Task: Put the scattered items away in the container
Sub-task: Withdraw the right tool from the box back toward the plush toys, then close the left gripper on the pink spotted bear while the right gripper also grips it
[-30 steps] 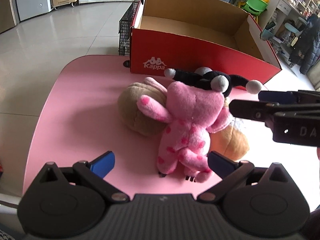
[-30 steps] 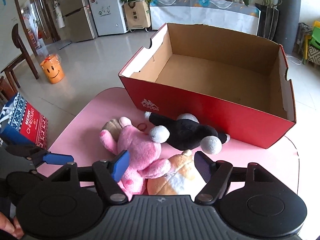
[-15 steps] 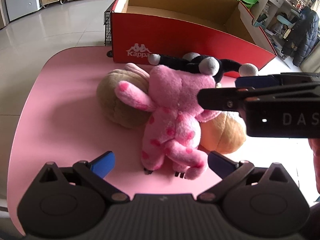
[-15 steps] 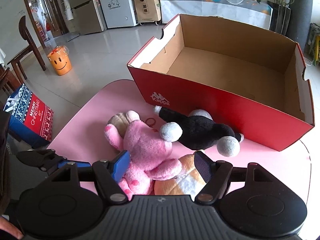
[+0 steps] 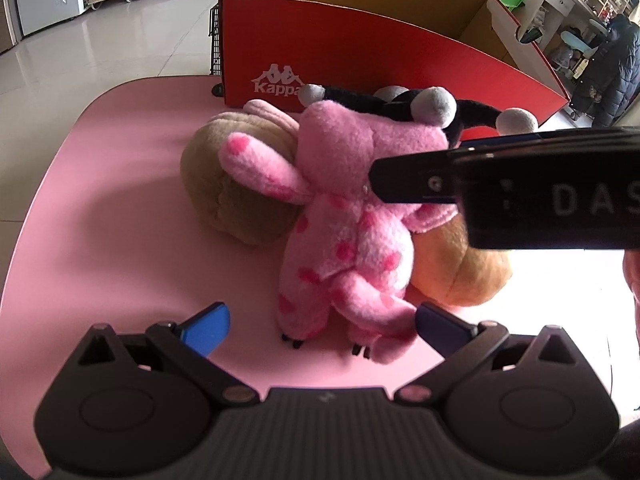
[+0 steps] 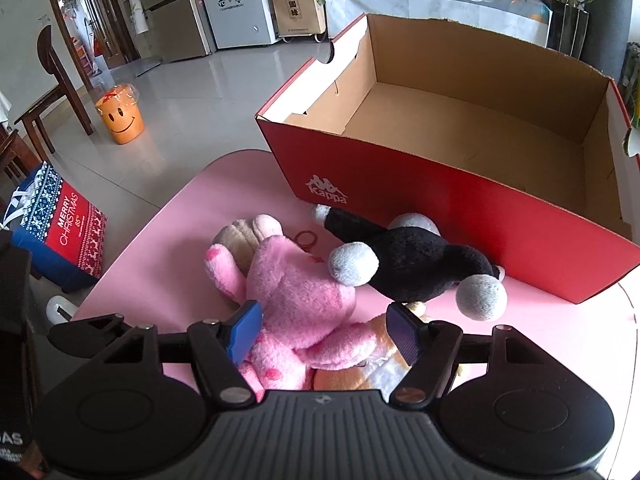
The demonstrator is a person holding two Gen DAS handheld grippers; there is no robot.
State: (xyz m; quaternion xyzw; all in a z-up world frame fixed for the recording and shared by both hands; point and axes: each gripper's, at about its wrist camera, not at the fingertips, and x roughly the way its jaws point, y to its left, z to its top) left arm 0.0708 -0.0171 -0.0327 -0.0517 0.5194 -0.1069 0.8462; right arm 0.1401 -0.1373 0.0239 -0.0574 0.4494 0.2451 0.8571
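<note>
A pink spotted plush [image 5: 352, 208] lies on top of a pile on the pink table [image 5: 120, 220], its legs between the fingers of my open left gripper [image 5: 320, 326]. Under and beside it are a tan plush [image 5: 232, 184], an orange plush [image 5: 460, 276] and a black plush with grey paws [image 6: 412, 260]. My right gripper [image 6: 324, 332] hangs over the pink plush [image 6: 300, 296] with its jaws closing; the plush's arm lies between the pads, and no firm pinch shows. One of its fingers [image 5: 400, 180] crosses the left wrist view. The red Kappa shoebox [image 6: 480, 208] stands open behind the pile, with nothing inside.
A red hair tie [image 6: 306, 238] lies on the table by the plush pile. A black wire basket [image 5: 216, 36] stands behind the box. On the floor at the left are an orange smiley bucket [image 6: 120, 118] and a Christmas gift bag [image 6: 60, 232]. The table edge runs close on the left.
Both grippers have sunk closer to the plush pile. The right gripper's finger has slid left across the pink plush, and its jaws have narrowed a little.
</note>
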